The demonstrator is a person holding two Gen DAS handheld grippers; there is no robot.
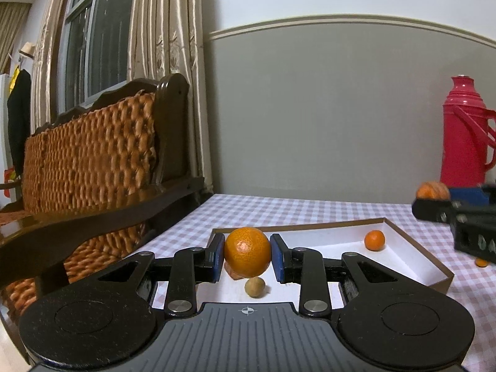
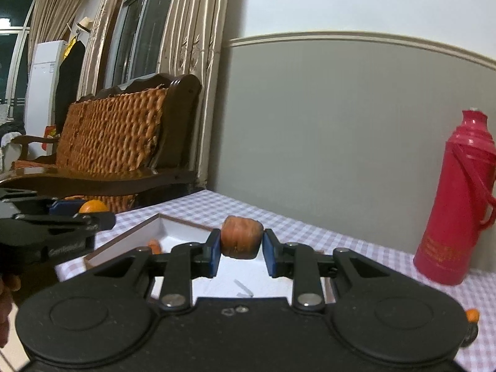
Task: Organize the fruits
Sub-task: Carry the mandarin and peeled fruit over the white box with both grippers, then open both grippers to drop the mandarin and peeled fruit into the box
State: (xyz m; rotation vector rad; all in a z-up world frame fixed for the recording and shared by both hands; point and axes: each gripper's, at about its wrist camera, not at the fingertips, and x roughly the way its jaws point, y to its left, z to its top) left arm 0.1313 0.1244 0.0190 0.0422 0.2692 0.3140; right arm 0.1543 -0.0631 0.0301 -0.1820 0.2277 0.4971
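Two handheld grippers carried fruit above a shallow box (image 1: 403, 235) on a checked tablecloth (image 1: 341, 214). Nearest the lens, the left gripper (image 1: 247, 255) had its blue pads clamped on an orange (image 1: 247, 252), held clear over the box's near end. The right gripper (image 2: 241, 249) was closed hard on a squat, reddish-brown fruit (image 2: 241, 241), squeezed almost barrel-shaped, above the white floor of the same box.

Below the orange lay a small brown nut-like fruit (image 1: 254, 286) and something reddish just behind it, mostly hidden. A small tangerine (image 1: 374, 240) sat further in, near the box's far corner. Another bit of orange fruit (image 1: 481, 262) appeared to lie outside on the cloth, too cut off to identify.

The step in hand looked like delivery: both pieces were over the box and not yet set down. The next move would call for lowering each onto a bare patch, clear of the fruit already there, before the pads parted.

Beyond stood a red thermos (image 2: 455, 198) against a grey wall (image 1: 325, 108), a wicker-backed bench (image 1: 93, 148), and striped curtains (image 1: 167, 24) over a window.
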